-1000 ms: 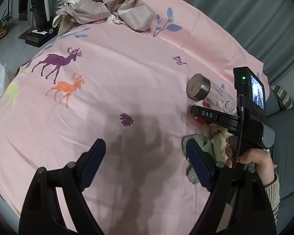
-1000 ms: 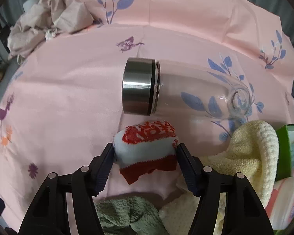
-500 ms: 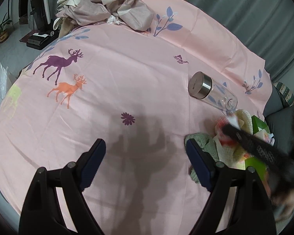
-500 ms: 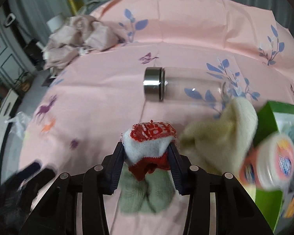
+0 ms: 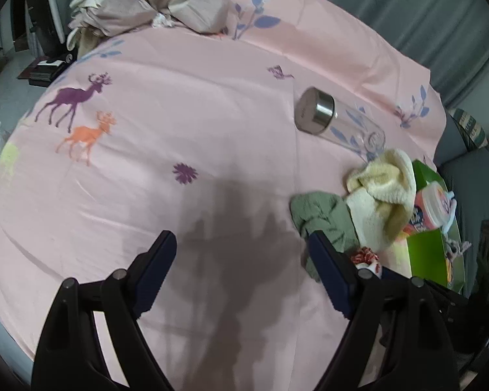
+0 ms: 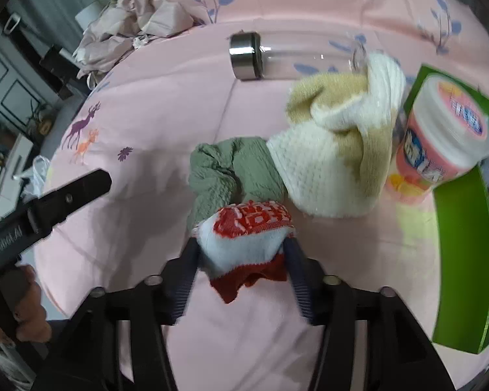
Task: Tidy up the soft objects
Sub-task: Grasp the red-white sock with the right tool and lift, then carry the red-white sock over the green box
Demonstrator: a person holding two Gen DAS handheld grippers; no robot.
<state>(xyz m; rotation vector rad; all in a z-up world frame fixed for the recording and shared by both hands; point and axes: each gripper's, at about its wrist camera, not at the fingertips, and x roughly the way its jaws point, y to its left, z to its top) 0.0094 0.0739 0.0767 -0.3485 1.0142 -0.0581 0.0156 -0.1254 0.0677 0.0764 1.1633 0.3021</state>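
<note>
A red and white sock (image 6: 244, 238) sits between the fingers of my right gripper (image 6: 243, 247), whose jaws are opening while the pads still touch it. It hangs over the pink sheet (image 6: 166, 107), just in front of a crumpled green cloth (image 6: 228, 169) and a cream knitted piece (image 6: 335, 150). My left gripper (image 5: 241, 254) is open over bare sheet with nothing between its fingers. The green cloth (image 5: 319, 211) lies by its right finger. The sock's tip (image 5: 365, 255) peeks out behind that finger.
A glass bottle with a steel cap (image 6: 277, 55) lies on its side beyond the cloths. A pink jar (image 6: 440, 130) rests in a green box (image 6: 463, 260) at the right. Crumpled beige clothes (image 5: 153, 3) are piled at the far edge.
My right gripper has carried the sock back from the bottle, past the cloths, to the near side by the green box. The left gripper shifted slightly.
</note>
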